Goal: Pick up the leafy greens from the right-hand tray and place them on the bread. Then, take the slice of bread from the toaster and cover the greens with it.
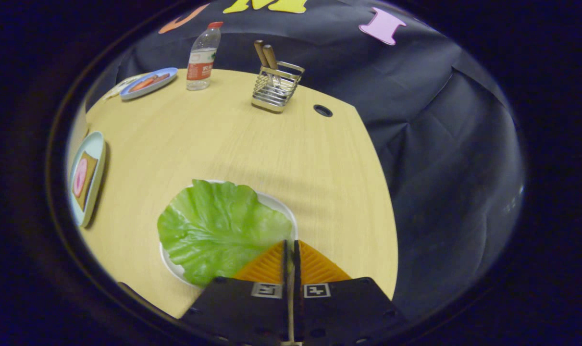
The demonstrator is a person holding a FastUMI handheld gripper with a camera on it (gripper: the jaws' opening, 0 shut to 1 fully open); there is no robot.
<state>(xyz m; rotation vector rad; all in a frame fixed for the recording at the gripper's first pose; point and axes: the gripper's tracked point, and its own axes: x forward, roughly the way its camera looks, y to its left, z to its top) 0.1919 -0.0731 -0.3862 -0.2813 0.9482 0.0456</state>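
The gripper (291, 247) has its fingers pressed together with only a thin slit between them, their tips over the edge of the lettuce leaf (218, 228), which lies on a white plate (287, 211) on the bench (252, 144). At 9 o'clock a pale plate (98, 144) carries bread with a pink slice (81, 177). At 12 o'clock stand a wire utensil holder (276, 89) and a water bottle (203, 57), with a blue plate (149, 82) at 11 o'clock.

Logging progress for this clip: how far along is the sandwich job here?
Early. Nothing looks done: the lettuce leaf lies on its white plate. In hand: the gripper, fingers nearly closed, sits at the leaf's edge; a grip is unclear. Left: carry the leaf to the bread, then add the toaster slice.
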